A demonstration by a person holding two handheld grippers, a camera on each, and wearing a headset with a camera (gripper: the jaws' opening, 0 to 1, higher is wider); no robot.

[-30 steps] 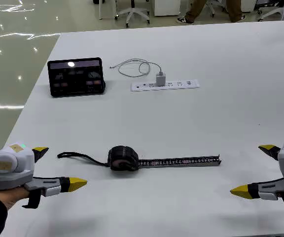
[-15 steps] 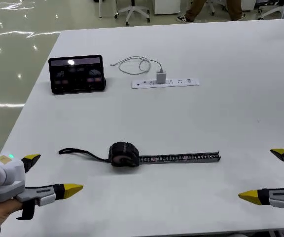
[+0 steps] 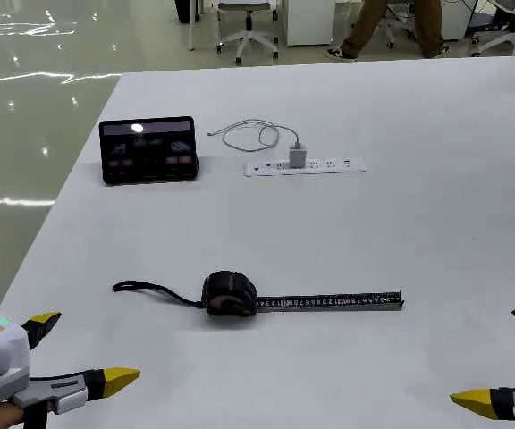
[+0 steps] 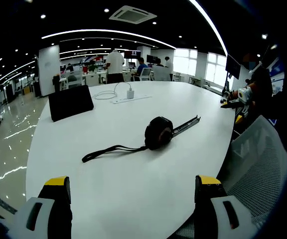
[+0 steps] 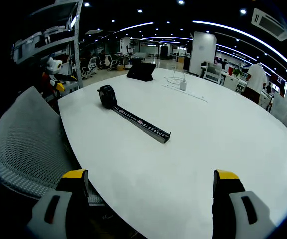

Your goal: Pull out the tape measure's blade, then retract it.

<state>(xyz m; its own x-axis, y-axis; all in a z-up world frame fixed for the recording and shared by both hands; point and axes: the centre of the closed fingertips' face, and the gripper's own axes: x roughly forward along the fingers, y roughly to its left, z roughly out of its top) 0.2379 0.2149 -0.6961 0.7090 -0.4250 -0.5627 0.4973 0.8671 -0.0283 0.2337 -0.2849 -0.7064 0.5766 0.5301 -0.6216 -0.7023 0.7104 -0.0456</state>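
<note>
A black tape measure lies on the white table, its blade drawn out to the right and flat on the surface, its wrist strap trailing left. My left gripper stands open at the table's near left corner, well short of the case. My right gripper is open at the near right, apart from the blade's hook end. Nothing sits between either pair of jaws.
A dark tablet stands at the back left. A white power strip with a charger and coiled cable lies behind the tape. Office chairs and a person's legs are beyond the far edge. A mesh chair is near the table's front edge.
Both grippers have drawn back toward me and lower in the head view, staying open. The tape measure and its drawn-out blade lie as before; the camera has tilted up a little.
</note>
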